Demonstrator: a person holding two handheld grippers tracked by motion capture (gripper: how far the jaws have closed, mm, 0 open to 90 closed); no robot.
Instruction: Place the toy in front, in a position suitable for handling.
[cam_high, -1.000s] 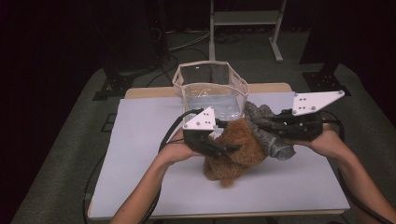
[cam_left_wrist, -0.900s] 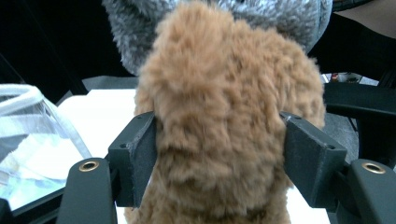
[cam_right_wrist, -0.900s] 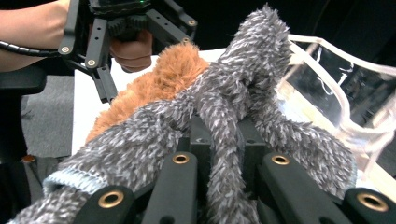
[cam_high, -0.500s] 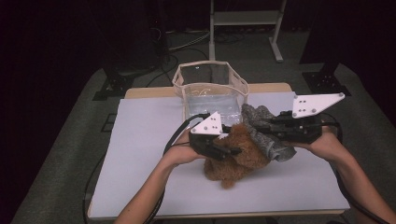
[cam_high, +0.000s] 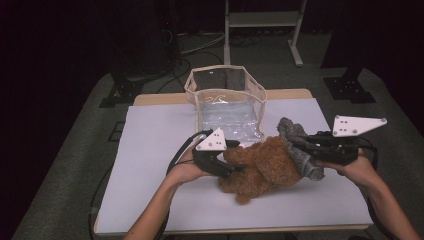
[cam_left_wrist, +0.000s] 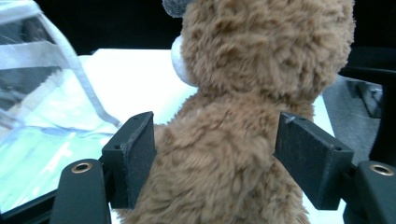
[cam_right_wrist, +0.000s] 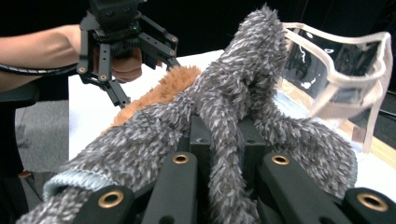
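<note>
Up close, right tool (cam_right_wrist: 219, 154) pinches grey fuzzy sock (cam_right_wrist: 224, 116).

words on the clear plastic bag with the pale cloth rim (cam_high: 226, 100): some thin white marks on its front wall, too small and blurry to read
words on the fluffy brown teddy bear (cam_high: 262, 167): none to read
words on the fuzzy grey sock (cam_right_wrist: 219, 116): none to read
words on the flat white three-cornered plates on top of the grippers (cam_high: 357, 125): none, just small dark dots
numbers or signs on the white table top (cam_high: 150, 150): none to read
</note>
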